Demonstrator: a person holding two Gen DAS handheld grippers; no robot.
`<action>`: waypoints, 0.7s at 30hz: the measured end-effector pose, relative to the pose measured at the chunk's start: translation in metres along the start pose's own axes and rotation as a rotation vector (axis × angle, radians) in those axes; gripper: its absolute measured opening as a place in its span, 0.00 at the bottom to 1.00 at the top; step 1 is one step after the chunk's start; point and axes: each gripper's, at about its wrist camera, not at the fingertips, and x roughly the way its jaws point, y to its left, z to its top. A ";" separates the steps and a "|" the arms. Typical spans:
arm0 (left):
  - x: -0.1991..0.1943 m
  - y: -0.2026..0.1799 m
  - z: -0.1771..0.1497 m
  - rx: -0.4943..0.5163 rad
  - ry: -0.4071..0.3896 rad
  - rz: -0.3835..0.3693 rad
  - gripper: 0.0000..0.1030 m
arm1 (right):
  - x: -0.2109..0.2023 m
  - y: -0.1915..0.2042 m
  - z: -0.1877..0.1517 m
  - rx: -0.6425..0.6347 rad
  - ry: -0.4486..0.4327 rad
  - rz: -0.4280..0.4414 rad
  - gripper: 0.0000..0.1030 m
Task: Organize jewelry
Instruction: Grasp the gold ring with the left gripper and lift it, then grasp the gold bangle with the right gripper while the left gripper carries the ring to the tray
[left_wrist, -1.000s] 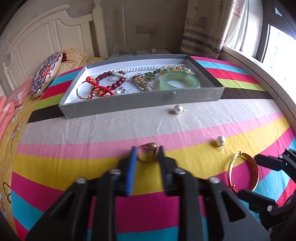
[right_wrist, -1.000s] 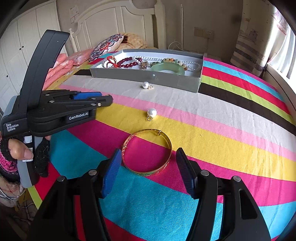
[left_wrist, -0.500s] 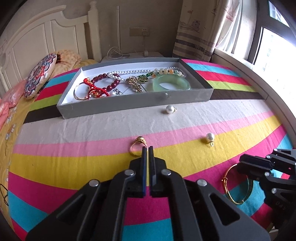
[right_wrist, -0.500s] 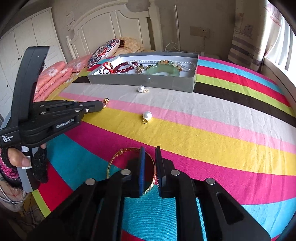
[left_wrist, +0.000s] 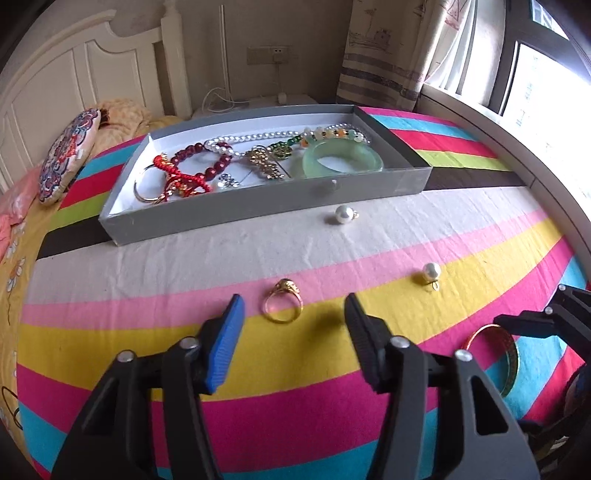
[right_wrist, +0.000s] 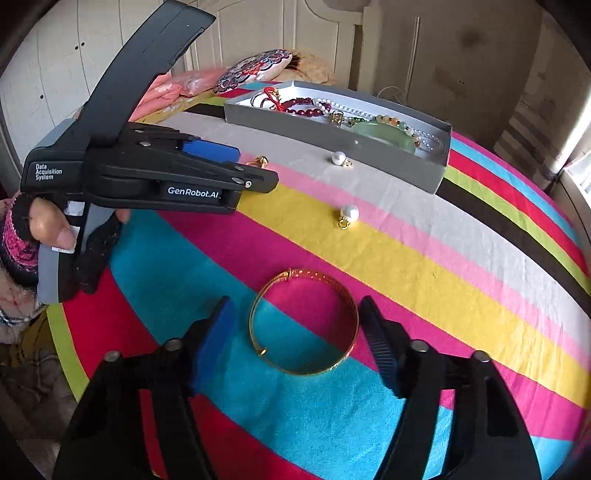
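We have the striped bed under us and the grey tray at its far side, already holding the jade bangle, beads and pearls.

Nearer, the gold bangle lies flat on the cover between our right tongs, which stand wide apart and grip nothing. It looks rigid, thin-walled and smooth, so we judge it light but slippery; best to pinch across one side of the rim, not squeeze the whole hoop, which has an opening and could flex.

Two loose pearl pendants sit apart on the cover, round and likely to roll.

Smallest is the gold ring, just ahead of our left tongs, also spread open and empty. It is tiny, hard and sunk slightly into soft fabric, so we take it across the band, pressing down gently.
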 end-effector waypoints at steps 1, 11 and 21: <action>0.000 -0.001 -0.001 0.014 -0.001 0.013 0.38 | 0.001 -0.001 0.001 0.007 -0.002 0.000 0.56; -0.009 -0.003 -0.007 0.045 -0.022 -0.020 0.04 | 0.001 -0.010 0.006 0.063 -0.034 -0.005 0.56; -0.010 -0.009 -0.008 0.064 0.003 -0.013 0.58 | -0.007 -0.011 0.006 0.079 -0.045 -0.001 0.56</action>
